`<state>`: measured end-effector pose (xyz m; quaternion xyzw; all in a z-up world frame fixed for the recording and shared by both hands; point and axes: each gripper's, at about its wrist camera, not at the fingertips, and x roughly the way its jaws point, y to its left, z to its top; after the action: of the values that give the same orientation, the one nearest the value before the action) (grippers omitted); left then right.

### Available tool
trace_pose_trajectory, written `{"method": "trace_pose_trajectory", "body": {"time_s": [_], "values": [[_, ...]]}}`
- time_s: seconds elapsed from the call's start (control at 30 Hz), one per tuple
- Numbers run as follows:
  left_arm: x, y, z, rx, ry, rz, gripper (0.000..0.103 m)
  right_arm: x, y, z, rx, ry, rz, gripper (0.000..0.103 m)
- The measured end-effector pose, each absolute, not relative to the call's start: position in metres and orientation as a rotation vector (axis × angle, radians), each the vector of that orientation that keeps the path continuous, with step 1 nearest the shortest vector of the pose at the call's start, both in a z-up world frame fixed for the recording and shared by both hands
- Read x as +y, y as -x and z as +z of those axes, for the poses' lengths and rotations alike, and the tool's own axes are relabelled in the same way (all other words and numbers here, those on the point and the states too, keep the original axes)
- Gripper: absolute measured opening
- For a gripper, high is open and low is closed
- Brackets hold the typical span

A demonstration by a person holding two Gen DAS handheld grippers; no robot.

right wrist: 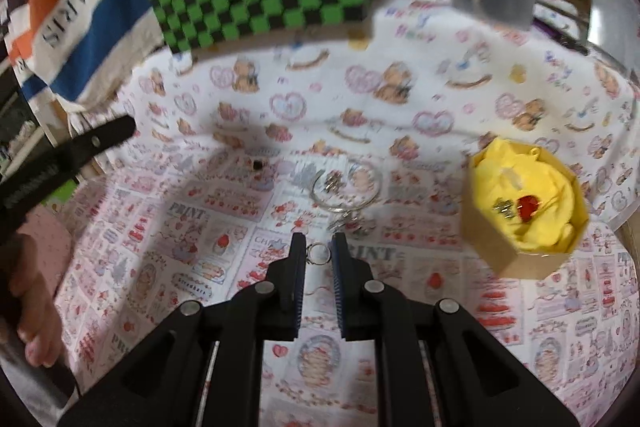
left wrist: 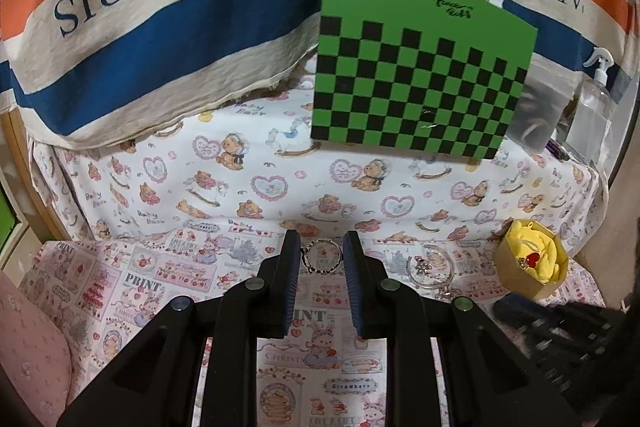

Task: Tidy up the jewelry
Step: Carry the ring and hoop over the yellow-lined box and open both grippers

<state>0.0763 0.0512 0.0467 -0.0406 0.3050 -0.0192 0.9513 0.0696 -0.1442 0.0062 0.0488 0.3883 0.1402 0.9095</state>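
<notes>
Left tongs (left wrist: 322, 255) nearly closed, clamping dark beaded ring-shaped bracelet (left wrist: 322, 258) between blue ribbed pads. Right tongs (right wrist: 318, 253) nearly closed, gripping small silver metal ring (right wrist: 318, 252), lifted above counter. Counter draped in pink-white printed cloth (right wrist: 200, 227), teddy-bear pattern farther back. Clear glass bangle with silver charm (right wrist: 345, 189) lies on cloth. Hexagonal cardboard box (right wrist: 486, 235), yellow fabric lining, red-stone piece inside, stands at right. Green-black checkered board (left wrist: 420, 67) leans behind.
</notes>
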Motion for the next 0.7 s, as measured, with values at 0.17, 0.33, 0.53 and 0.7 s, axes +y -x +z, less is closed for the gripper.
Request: {"method": "trace_pose_trajectory", "body": {"time_s": [0.17,0.33,0.53,0.7], "values": [[0.041,-0.071,0.05,0.589,0.076,-0.055,0.021,-0.181,-0.06,0.028,0.722,-0.158,0.283,0.012],[0.023,-0.067,0.049,0.595,0.038,-0.086,0.021,-0.219,-0.056,0.041,0.662,-0.229,0.268,0.012],[-0.003,-0.064,0.053,0.598,0.024,-0.159,0.021,-0.27,-0.064,0.037,0.657,-0.363,0.235,0.012],[-0.046,-0.084,0.054,0.667,0.011,-0.22,0.021,-0.299,-0.073,0.024,0.681,-0.43,0.182,0.012]]}}
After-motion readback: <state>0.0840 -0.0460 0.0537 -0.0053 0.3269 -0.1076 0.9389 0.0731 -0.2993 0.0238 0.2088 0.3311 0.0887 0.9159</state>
